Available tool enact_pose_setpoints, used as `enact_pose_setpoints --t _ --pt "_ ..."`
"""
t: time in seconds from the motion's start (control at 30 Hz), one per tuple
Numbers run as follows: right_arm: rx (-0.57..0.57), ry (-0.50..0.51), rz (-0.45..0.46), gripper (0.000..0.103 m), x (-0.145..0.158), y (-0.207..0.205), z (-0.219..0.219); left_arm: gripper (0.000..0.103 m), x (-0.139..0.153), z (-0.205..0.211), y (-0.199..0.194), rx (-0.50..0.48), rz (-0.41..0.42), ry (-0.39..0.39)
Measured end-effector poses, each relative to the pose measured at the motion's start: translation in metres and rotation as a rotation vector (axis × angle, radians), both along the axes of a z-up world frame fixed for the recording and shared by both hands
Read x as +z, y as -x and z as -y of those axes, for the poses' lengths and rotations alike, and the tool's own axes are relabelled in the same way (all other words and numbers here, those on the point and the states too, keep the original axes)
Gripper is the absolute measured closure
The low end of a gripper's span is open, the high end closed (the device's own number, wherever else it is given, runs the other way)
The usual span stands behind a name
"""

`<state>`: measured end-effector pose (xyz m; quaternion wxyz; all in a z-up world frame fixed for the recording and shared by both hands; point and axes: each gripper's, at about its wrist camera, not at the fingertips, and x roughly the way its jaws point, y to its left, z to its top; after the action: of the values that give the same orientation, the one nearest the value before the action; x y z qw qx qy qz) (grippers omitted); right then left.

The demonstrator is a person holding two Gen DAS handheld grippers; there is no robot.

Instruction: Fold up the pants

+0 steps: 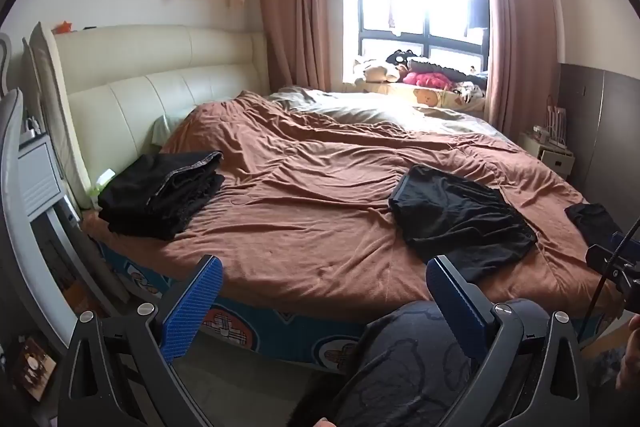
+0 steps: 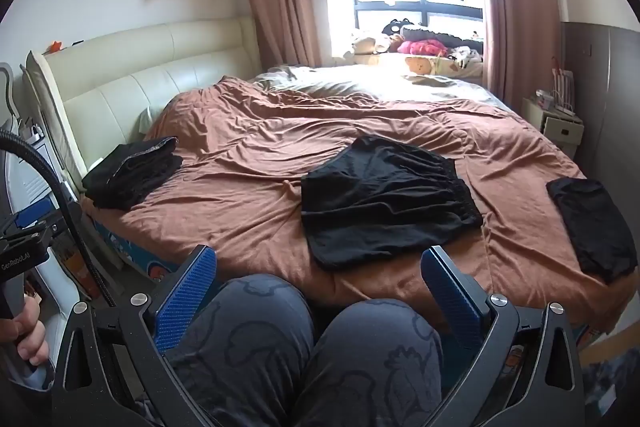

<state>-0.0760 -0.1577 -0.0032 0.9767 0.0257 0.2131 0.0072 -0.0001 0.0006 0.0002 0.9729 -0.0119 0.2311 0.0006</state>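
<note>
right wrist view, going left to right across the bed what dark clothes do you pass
folded black stack by the headboard → black pants spread flat in the middle → small black garment near the right edge, all lying apart on the brown blanket

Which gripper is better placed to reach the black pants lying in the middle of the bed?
Right, probably. The black pants lie straight ahead of the right gripper, while they sit off to the right of the left gripper. Both are open.
</note>
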Motion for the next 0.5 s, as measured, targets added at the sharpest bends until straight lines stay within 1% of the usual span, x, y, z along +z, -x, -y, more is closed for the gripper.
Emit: enact_pose_setpoints --t 0.17,0.2,0.33,0.5 --pt "-0.005 -0.005 0.001 0.0 -0.0003 0.0011 0.0001 0.0 -0.0036 -0.0006 -0.0005 -0.011 0.005 -0.006" --pt "-0.005 -0.007 0.002 0.0 0.0031 0.0005 0.0013 0.0 -0.0005 0.0004 0.0024 -0.012 0.009 -0.011" --pt "-0.007 -0.003 -0.006 0.0 0.0013 -0.0006 0.0012 0.0 -0.0001 0.0054 0.0031 -0.019 0.013 -0.028" --pt "-0.003 -0.007 -0.011 0.0 0.0014 -0.0004 0.0007 0.0 0.0005 0.0061 0.0031 -0.019 0.015 -0.029"
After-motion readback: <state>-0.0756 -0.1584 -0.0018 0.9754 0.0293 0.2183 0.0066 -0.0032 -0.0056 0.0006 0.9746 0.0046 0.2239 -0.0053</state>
